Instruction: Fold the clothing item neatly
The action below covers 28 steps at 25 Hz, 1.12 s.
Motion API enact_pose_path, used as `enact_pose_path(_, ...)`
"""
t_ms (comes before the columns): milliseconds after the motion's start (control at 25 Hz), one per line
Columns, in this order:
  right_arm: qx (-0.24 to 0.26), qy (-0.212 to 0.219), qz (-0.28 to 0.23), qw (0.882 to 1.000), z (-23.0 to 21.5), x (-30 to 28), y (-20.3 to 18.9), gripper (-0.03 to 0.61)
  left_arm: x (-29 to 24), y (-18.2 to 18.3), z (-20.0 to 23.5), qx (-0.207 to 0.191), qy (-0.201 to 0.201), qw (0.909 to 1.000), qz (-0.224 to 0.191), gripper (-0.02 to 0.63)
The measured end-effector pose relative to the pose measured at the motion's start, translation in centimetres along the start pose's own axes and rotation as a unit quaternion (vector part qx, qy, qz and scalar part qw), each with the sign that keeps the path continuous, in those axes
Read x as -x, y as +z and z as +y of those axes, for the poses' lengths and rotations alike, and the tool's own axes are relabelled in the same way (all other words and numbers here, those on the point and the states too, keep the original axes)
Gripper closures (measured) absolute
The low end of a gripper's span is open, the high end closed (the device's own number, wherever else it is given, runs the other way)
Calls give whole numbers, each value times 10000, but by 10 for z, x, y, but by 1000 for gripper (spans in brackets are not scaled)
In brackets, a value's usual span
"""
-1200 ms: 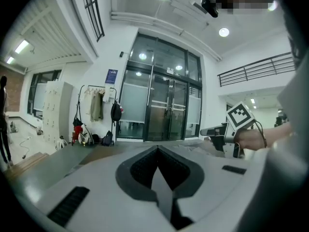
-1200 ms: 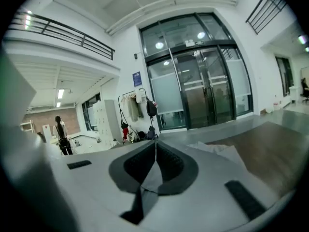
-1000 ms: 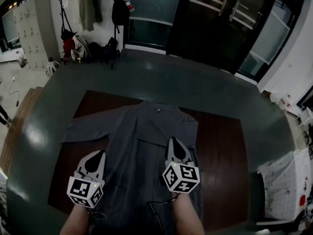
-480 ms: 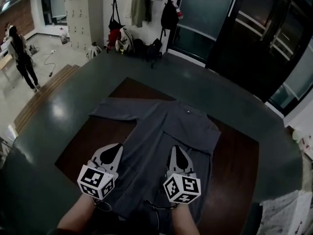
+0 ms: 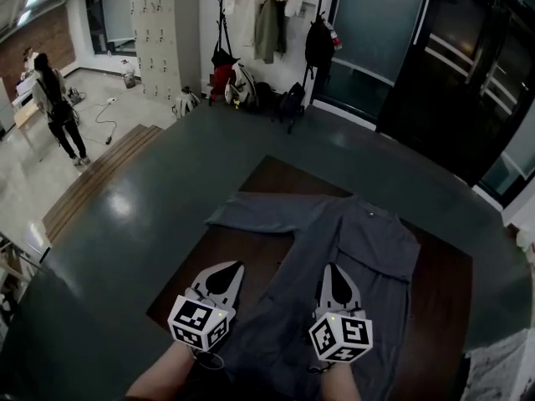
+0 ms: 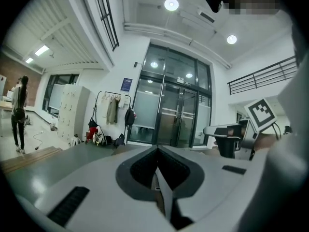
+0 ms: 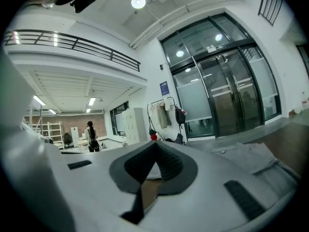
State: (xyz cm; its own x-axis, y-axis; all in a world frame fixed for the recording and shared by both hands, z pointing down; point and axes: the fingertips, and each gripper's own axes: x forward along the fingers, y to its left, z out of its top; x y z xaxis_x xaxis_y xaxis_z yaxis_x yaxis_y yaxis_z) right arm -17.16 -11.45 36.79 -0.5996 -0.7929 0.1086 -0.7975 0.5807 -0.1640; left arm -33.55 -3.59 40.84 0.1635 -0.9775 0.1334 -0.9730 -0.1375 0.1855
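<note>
Head view loses the grey garment's (image 5: 359, 249) hem beneath both hands (one sleeve lies spread leftward on the brown mat (image 5: 242, 257)). The left gripper (image 5: 224, 271) is beside its edge and the right gripper (image 5: 334, 272) above it. Both have their jaws pressed together, empty. Right gripper view catches rumpled cloth at its right.

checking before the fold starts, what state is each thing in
shirt: unfolded, spread flat on the mat, one sleeve stretched sideways
left gripper: shut, empty
right gripper: shut, empty, above the shirt
glass doors: closed
jackets: hanging on a rack
</note>
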Motion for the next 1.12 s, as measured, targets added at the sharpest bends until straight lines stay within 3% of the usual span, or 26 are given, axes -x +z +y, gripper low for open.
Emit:
enact_pose_path(160, 105, -223, -111, 9996, 62, -22, 4, 589, 18, 4, 71, 32, -138, 9999, 27, 606)
enact_pose_path(280, 100, -483, -195, 9986, 86, -42, 12, 589, 12, 7, 112, -5, -325, 9994, 99, 606)
enact_pose_path(440, 147, -776, -90, 9968, 113, -65, -7, 590, 8, -7, 157, -129, -493, 9982, 332, 606)
enact_pose_path(680, 202, -650, 137, 9976, 157, -92, -21, 589, 3, -28, 203, -100, -482, 9975, 506, 606)
enact_pose_path(800, 323, -664, 202, 9971, 158, -103, -28, 589, -13, -46, 217, -62, -528, 9967, 614, 605)
enact_pose_path(920, 128, -778, 350, 9963, 144, -113, -43, 590, -32, -65, 223, 23, -678, 9944, 806, 606)
enact_pose_path(1120, 0, -808, 651, 9946, 131, -132, -71, 589, -61, -80, 244, -300, -572, 9937, 911, 604)
